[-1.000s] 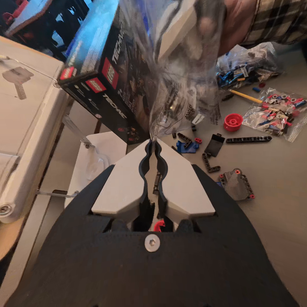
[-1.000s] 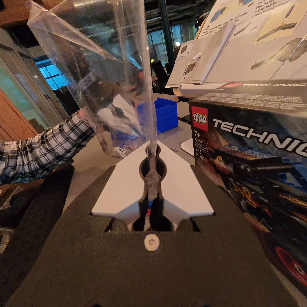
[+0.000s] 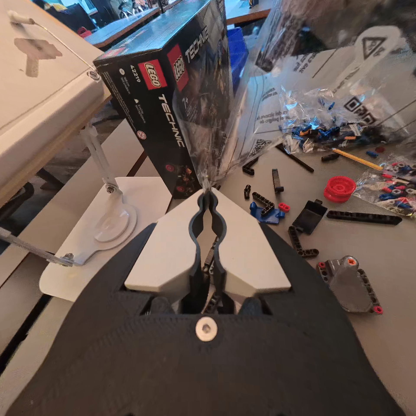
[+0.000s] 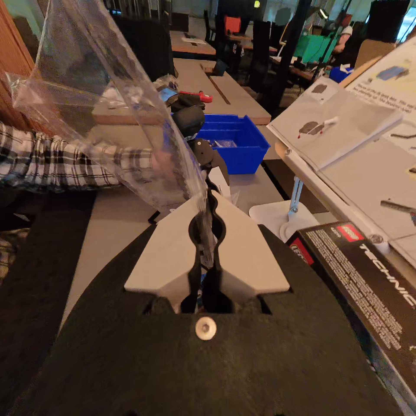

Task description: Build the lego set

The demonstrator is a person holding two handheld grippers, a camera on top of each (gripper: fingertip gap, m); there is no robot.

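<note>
A grey desk (image 3: 371, 337) in a dim workshop carries my loose pieces, with the set's box (image 3: 157, 108) standing near its far left edge beside the booklet stand (image 3: 108, 211). My left tongs (image 3: 207, 190) are pressed together, pinching one corner of the clear plastic bag (image 3: 281, 94). My right tongs (image 4: 206, 202) are closed on the opposite edge of the bag (image 4: 108, 108), so the film stretches between them, rising up and away from each tip. The bag looks empty. The black beams (image 3: 363, 218), a red wheel (image 3: 340, 188) and a grey motor block (image 3: 350, 284) lie on the desk right of my left tongs, which are nearer them. I judge the bag must go aside first.
</note>
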